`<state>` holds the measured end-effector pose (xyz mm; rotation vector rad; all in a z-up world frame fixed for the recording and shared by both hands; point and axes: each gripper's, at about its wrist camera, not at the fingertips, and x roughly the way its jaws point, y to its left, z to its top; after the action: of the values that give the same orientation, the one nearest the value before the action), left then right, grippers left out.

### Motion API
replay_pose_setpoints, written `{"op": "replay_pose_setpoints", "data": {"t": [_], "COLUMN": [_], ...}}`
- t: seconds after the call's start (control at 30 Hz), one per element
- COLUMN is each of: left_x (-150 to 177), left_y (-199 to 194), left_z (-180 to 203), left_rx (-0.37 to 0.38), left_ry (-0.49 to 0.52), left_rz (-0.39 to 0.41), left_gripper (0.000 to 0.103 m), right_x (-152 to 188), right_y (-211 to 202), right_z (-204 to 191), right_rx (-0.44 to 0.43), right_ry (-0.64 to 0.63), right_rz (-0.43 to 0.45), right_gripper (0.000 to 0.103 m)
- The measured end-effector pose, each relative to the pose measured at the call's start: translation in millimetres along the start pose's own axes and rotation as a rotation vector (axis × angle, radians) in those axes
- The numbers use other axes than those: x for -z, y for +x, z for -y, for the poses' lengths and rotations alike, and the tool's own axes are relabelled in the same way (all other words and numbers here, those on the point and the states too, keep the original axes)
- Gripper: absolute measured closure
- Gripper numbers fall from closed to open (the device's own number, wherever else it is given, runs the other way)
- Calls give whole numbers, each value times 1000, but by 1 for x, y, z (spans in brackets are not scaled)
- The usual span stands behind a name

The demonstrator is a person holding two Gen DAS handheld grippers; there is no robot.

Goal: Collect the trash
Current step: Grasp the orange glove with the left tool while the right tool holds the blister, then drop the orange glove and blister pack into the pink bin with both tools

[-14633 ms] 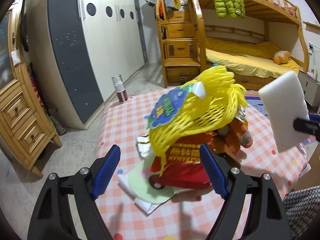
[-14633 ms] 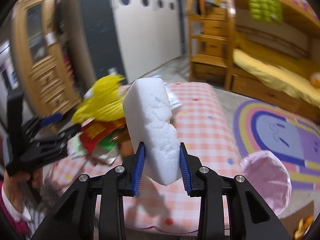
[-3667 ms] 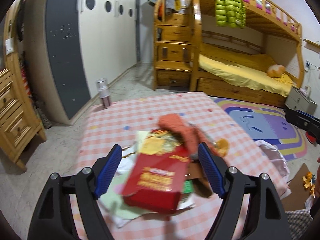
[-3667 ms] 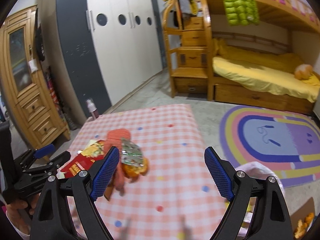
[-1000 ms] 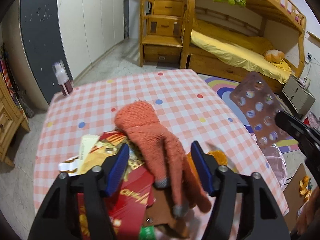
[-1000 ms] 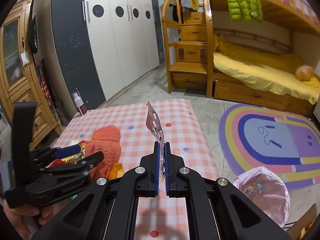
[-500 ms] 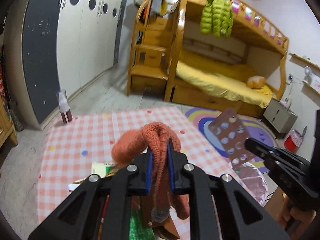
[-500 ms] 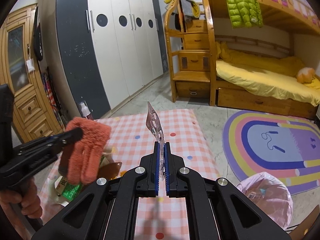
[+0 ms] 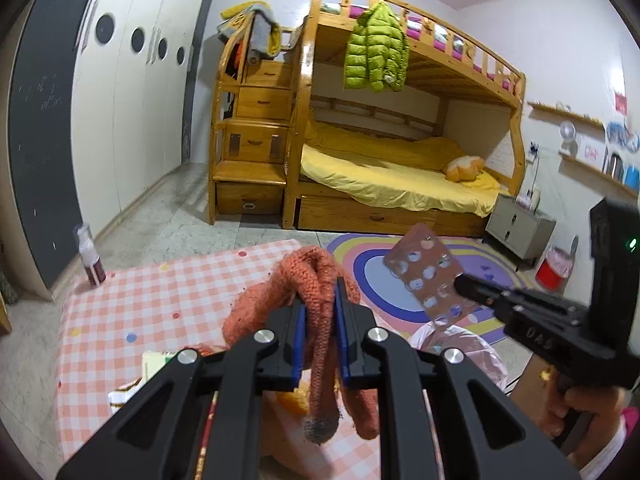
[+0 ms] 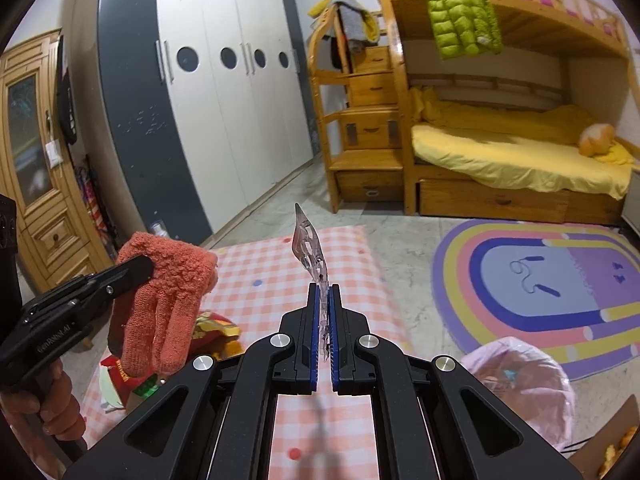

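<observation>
Left gripper (image 9: 320, 332) pinches a soft, limp orange knitted glove (image 9: 316, 280) above the checked table's near edge; right gripper (image 10: 324, 320) pinches a light, stiff empty blister pack (image 10: 310, 248) by its edge.

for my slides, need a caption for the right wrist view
Right tongs pinch an empty clear pill blister sheet above the pink checked table.

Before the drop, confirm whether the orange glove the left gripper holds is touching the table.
Apart. In the right wrist view the orange glove hangs from the left gripper, its fingertips clear above the table.
</observation>
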<state>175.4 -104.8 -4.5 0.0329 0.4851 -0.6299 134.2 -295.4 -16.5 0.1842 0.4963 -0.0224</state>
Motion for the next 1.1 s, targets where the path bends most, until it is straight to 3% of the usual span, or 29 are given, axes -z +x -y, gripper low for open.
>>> {"op": "replay_pose_setpoints", "data": {"t": [0.13,0.3,0.57,0.7,0.9,1.0,1.03,1.07,1.1], "left_x": [2,9,28,43,53,55,56,56,56], "left_y": [12,31,75,100,136,147,149,150,151], "left_z": [35,88,161,195,217,217,217,216,212], "left_rx": [18,87,205,243,286,282,276,265,250], "left_ry": [78,170,235,279,275,265,254,245,237], "left_rz": [-10,-31,-104,-153,-235,-263,-271,-271,-268], "left_gripper": [92,92,92,92,90,71,51,38,37], "right_x": [6,22,56,72,82,86,89,90,91], "right_y": [-12,-29,-61,-63,-53,-41,-37,-32,-29], "right_z": [27,66,135,164,197,210,214,217,218], "right_rx": [3,83,257,305,341,349,348,349,349], "right_ry": [52,92,174,220,273,288,293,299,303], "right_rz": [-6,-30,-59,-85,-110,-124,-129,-140,-148], "right_gripper": [99,99,99,99,99,96,95,90,85]}}
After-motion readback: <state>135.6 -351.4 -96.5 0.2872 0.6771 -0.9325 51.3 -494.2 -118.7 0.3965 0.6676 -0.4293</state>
